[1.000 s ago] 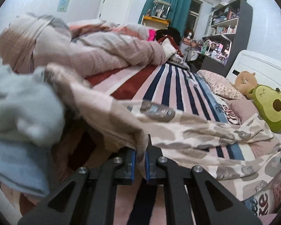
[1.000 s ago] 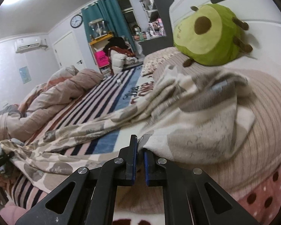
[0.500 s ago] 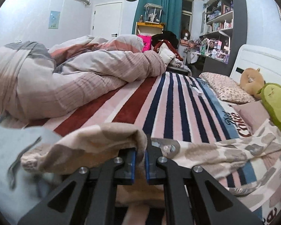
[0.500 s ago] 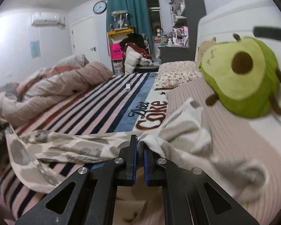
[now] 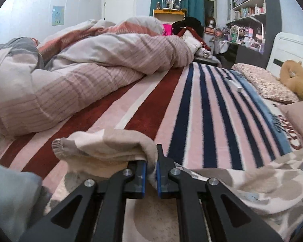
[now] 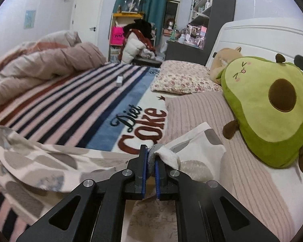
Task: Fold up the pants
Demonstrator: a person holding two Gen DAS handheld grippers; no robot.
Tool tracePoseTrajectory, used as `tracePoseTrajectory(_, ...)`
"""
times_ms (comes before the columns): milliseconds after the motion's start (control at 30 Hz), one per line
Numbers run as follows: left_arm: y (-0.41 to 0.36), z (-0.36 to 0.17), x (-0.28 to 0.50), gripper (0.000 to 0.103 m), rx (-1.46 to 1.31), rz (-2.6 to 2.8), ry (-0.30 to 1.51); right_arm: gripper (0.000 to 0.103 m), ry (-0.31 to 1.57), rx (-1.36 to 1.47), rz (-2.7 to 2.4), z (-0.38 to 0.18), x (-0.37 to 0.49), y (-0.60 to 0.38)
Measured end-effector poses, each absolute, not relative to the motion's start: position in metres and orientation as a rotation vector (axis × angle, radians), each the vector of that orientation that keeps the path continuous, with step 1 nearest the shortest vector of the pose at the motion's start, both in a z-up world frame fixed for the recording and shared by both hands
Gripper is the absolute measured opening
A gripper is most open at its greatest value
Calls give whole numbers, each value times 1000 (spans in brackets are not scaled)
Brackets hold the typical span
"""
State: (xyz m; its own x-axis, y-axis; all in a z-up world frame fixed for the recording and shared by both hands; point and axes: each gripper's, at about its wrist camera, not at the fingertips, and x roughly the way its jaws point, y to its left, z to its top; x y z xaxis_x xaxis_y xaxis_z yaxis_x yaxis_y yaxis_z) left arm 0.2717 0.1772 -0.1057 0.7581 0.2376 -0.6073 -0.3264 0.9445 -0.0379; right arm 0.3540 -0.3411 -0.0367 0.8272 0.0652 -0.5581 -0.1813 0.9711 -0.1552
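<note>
**Pants held at both ends over the striped bed**

The left gripper point(image 5: 151, 166) is clamped on a cuffed end of the pants point(image 5: 111, 145), and the right gripper point(image 6: 149, 162) is clamped on another bunched edge of the same garment point(image 6: 40, 161). A second ago, in the left wrist view, the pants were draped high across the frame beside a pale blue cloth, and the avocado plush was in sight at the right; now the cloth end is gathered low over the gripper, the striped blanket point(image 5: 202, 111) is laid bare ahead, and only a sliver of green is left at the right edge. In the right wrist view, the pants were spread wide over the ribbed pink cover before; now they are drawn into a narrow band running off to the near left, and the scene is seen level rather than tilted.

The rumpled duvet point(image 5: 80, 76) is shown large on the left by the left wrist view, with a small white object point(image 5: 235, 84) far off on the stripes. The avocado plush point(image 6: 272, 109) is shown in full only by the right wrist view, on the right beside the white headboard point(image 6: 262, 40), along with the floral pillow point(image 6: 181, 78) and the lettering on the blanket point(image 6: 139, 125).
</note>
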Motion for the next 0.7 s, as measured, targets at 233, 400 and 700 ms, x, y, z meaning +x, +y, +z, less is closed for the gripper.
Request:
tracePoseTrajectory(233, 177, -110, 302, 7, -125, 360, 616, 1, 533, -225, 106, -31, 369, -331)
tracePoseTrajectory(400, 174, -119, 323, 47, -83, 380, 697, 36, 630, -248, 156, -49, 393, -318)
tracePoseTrajectory(700, 162, -81, 283, 87, -27, 314, 632, 81, 691, -287, 165, -50, 374, -313)
